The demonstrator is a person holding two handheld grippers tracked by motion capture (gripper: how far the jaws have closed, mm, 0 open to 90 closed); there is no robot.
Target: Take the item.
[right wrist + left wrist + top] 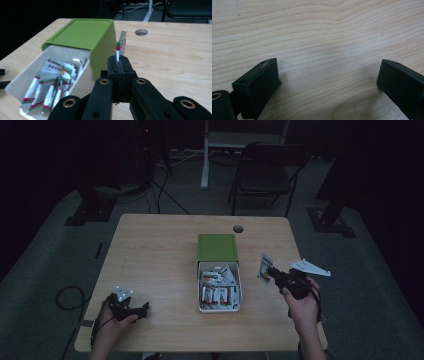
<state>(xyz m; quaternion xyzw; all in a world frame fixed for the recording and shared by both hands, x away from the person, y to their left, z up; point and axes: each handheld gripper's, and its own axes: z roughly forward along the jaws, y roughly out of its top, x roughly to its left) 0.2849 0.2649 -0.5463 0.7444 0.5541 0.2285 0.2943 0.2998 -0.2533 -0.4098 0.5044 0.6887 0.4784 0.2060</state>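
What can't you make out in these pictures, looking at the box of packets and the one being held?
- Print on the held packet: seen edge-on in the right gripper view, too small in the high view.
- The packet's lower part: hidden between the right gripper's fingers.
- Back of the white tray: covered by the green lid in the high view.
- Packet count: they overlap.

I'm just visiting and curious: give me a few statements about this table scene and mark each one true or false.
1. The right gripper is shut on a sachet. True.
2. The left gripper holds a sachet. False: its jaws stand open over bare table.
3. The white box contains more sachets. True.
4. The green lid fully covers the white box. False: it sits pushed back, leaving the box mostly open.
5. The held sachet is inside the box. False: it is held to the box's right.
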